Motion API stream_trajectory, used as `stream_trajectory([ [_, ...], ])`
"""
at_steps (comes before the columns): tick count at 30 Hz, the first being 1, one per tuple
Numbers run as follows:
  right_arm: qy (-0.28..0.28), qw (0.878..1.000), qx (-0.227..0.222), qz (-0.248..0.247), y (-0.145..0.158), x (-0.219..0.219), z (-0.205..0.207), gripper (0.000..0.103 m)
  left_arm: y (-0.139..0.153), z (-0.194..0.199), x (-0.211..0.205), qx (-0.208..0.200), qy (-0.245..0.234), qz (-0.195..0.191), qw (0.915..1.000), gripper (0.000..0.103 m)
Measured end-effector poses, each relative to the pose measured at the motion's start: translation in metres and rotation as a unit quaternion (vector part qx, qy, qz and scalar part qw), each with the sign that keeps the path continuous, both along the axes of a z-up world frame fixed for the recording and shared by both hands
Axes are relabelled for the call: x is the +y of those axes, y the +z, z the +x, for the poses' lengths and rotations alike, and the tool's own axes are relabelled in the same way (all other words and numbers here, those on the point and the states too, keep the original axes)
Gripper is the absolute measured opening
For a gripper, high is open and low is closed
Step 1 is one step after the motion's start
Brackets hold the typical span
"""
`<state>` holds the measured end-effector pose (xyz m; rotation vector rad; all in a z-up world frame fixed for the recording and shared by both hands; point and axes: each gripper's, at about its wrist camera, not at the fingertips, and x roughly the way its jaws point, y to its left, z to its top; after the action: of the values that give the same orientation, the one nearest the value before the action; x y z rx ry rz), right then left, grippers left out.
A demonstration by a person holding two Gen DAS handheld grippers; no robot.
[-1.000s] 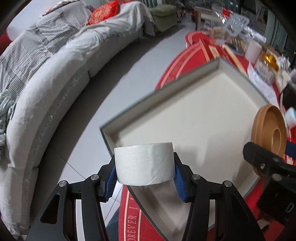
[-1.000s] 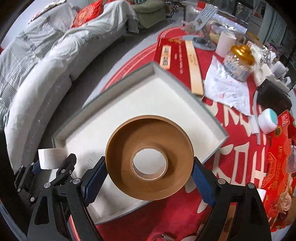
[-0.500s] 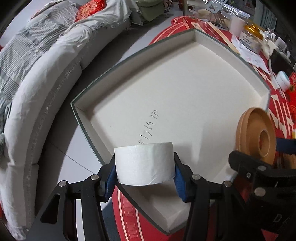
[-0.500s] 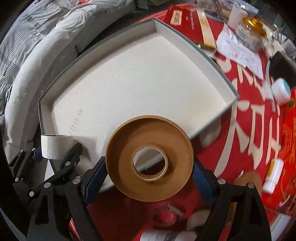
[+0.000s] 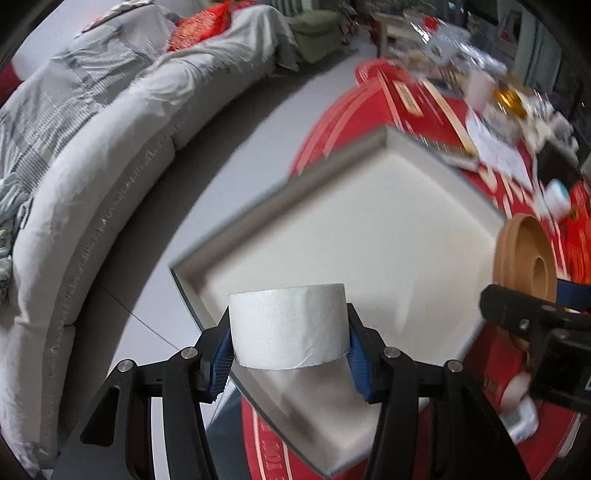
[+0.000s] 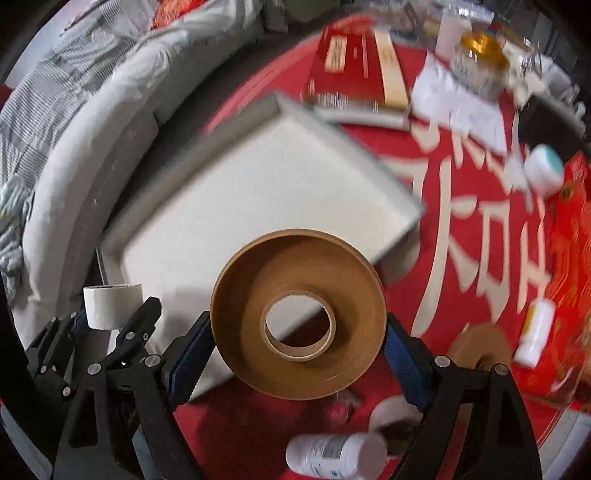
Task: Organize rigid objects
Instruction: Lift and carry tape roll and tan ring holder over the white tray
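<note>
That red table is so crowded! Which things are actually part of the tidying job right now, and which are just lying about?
In use:
- white tape roll, clamped in the left gripper
- brown tape roll, clamped in the right gripper
- shallow white box, empty

Lying about:
- gold-lidded jar
- white bottle
- red booklet
- sofa

A long grey sofa point(image 5: 92, 192) curves along the pale floor point(image 5: 236, 122), a red cushion point(image 5: 199, 27) on it.
</note>
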<state>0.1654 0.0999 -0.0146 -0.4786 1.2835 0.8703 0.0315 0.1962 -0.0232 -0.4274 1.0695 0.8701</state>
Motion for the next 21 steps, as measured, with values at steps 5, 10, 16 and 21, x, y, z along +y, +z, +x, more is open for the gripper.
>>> stream_trajectory([
  [5, -0.014, 1.000, -0.014, 0.020, 0.020, 0.024, 0.015, 0.088, 0.008, 0.001, 0.024, -0.009, 0.026, 0.008, 0.9996, 0.057],
  [10, -0.011, 0.999, -0.028, 0.010, 0.017, 0.039, 0.018, 0.088, 0.002, 0.004, 0.034, 0.001, 0.029, 0.005, 0.9996, 0.057],
  [16, -0.011, 1.000, -0.023, 0.002, 0.003, 0.046, 0.017, 0.088, -0.008, 0.006, 0.037, 0.005, 0.032, -0.007, 0.9995, 0.057],
  [21, -0.007, 1.000, -0.025, -0.003, -0.002, 0.050, 0.018, 0.088, -0.011, 0.010, 0.037, 0.006, 0.027, -0.010, 0.9996, 0.057],
])
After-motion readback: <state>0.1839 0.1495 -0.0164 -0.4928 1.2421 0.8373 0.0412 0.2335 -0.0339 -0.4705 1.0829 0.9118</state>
